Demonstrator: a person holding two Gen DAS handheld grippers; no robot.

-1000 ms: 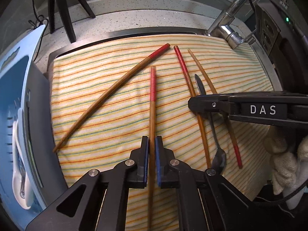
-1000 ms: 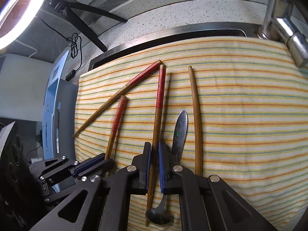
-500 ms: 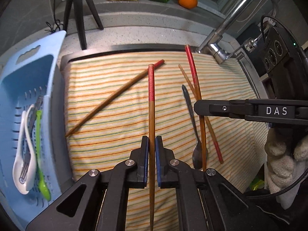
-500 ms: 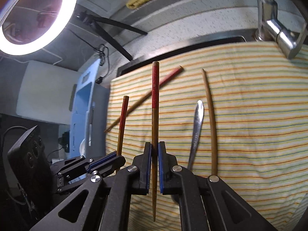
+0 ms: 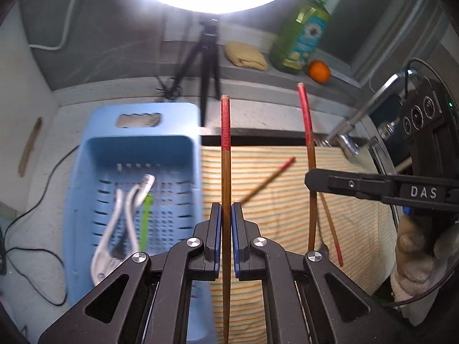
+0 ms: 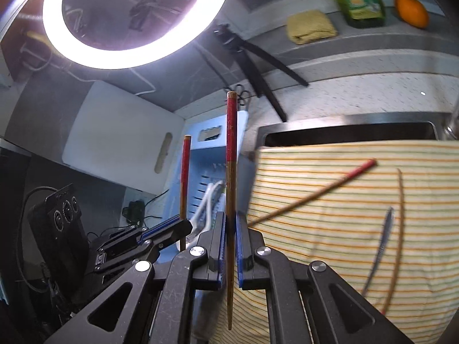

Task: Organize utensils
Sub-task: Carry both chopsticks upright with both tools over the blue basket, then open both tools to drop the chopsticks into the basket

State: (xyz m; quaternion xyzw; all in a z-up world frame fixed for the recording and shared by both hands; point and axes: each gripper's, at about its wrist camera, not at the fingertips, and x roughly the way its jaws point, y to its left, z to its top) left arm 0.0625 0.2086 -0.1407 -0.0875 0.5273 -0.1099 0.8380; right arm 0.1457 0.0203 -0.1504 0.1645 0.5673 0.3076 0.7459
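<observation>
Kitchen counter all around, with a big ring light glowing above and a striped towel spread over the sink. A blue basket sits just left of the towel. It has a white spoon and a green utensil in it.

Each hand holds tongs, and each pair is pinched tight on one chopstick. The left gripper holds a red-topped chopstick that points straight up, near the basket. The right gripper holds another red-topped chopstick the same way, above the towel's left edge.

This looks like the carrying step: both sticks are lifted and on their way to the basket. Next, the sticks should go over the basket, tip down low, and then the tongs should let go.

Two more chopsticks and a metal spoon lie on the towel, waiting for their turn.
</observation>
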